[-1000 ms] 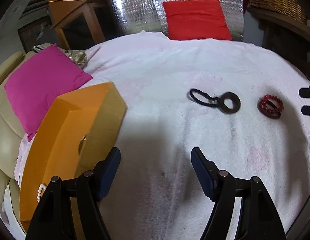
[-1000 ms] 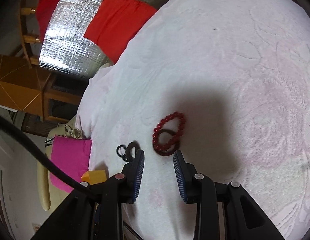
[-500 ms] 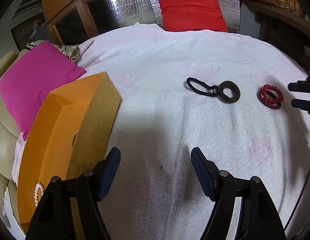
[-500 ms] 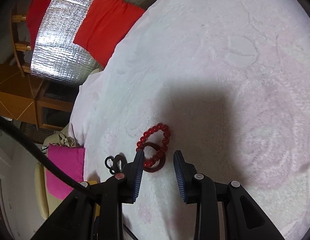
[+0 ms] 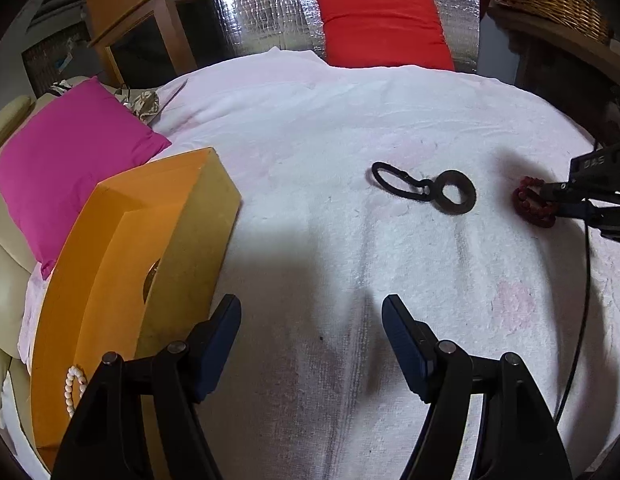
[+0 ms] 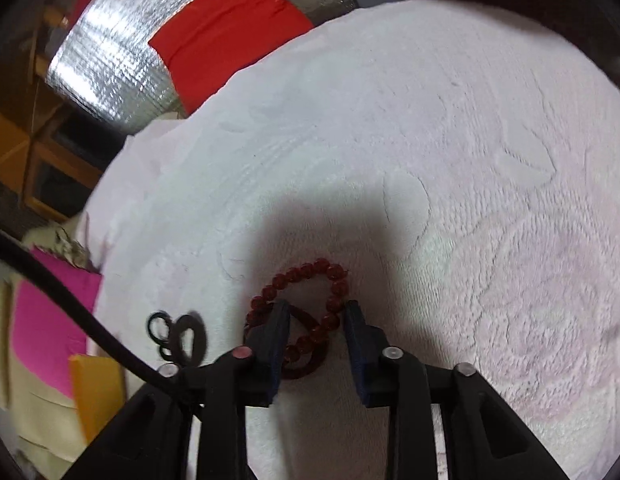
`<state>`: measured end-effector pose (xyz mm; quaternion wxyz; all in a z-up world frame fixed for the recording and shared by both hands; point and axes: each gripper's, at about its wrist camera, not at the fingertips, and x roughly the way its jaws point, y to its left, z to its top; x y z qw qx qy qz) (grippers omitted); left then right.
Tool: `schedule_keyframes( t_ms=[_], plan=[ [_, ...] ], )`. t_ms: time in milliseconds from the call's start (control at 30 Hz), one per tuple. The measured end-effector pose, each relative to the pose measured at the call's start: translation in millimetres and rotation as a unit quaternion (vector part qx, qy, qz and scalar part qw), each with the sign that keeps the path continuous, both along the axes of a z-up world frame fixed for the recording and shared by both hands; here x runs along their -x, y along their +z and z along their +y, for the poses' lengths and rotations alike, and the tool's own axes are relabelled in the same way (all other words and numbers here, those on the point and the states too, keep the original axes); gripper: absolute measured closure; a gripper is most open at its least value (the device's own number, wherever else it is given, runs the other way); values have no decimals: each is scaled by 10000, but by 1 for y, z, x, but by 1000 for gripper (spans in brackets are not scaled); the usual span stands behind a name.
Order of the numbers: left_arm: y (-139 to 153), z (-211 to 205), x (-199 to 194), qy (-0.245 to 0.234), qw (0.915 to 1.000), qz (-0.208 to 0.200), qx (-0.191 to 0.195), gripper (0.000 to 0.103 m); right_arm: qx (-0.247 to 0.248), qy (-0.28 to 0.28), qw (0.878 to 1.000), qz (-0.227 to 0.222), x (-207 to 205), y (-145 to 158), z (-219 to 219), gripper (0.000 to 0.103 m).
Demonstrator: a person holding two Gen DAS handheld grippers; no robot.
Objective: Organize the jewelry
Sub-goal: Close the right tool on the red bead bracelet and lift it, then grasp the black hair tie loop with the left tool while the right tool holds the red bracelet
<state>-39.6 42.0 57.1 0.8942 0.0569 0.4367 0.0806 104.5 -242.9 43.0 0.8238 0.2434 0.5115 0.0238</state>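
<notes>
- Red round beads strung into a bracelet (image 6: 306, 312) are seen lying on the pale pink towelling cloth (image 6: 449, 140), overlapping a dark red smooth ring (image 6: 306, 368) at the bracelet's 6 o'clock.
- The right gripper (image 6: 315, 320) is set down over the bracelet; its jaws have just been closing, the bead loop is bracketed between them, and firm pressing by the pads cannot be told.
- The left gripper (image 5: 311, 312) is held with jaws wide apart and nothing between them, above bare cloth.
- A black flat ring with a black cord loop (image 5: 423, 190) is laid at 12 o'clock from the left gripper, well apart from the bracelet.
- An orange cardboard box (image 5: 122, 264) is placed at 9 o'clock, with a white bead bracelet (image 5: 74, 388) inside it.
- A magenta cushion (image 5: 66, 156) is seen beyond the box.
</notes>
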Motion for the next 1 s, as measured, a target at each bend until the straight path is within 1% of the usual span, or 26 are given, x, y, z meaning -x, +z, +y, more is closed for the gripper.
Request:
schedule_keyframes(
  t_ms=[33,100,233,367,400,467,600,667,767,900,1000],
  plan=[
    [0,-2,0,-22,10000,-1,-8,29,79,15,10000,-22,0,0,0,86],
    [0,-3,0,-53,10000,-8,-13,29,67,21,9999,-85,0,0,-2,92],
    [0,-5,-2,-68,10000,-33,-19,29,65,-47,9999,-149,3,5,-11,92],
    [4,-10,-5,-192,9995,-216,160,29,17,-128,9998,-128,8,9,-21,92],
    [4,-11,-7,-234,9992,-230,239,29,14,-135,9998,-111,10,9,-25,92],
    [2,-13,-14,-287,9980,-173,533,29,25,-171,9998,-89,11,9,-30,92],
    [-7,-13,-28,-220,9938,-33,1087,29,7,-294,9996,-53,14,9,-47,92],
    [-9,-13,-33,-156,9923,-27,1229,29,-2,-341,9994,-39,16,9,-53,92],
    [-10,-14,-40,-103,9905,-122,1366,29,-28,-345,9994,8,19,8,-60,92],
    [-14,-20,-50,-183,9849,-180,1713,29,-114,-314,9994,116,20,2,-62,92],
    [-16,-25,-57,-212,9831,-218,1803,29,-214,-302,9991,186,19,-1,-62,92]
  ],
)
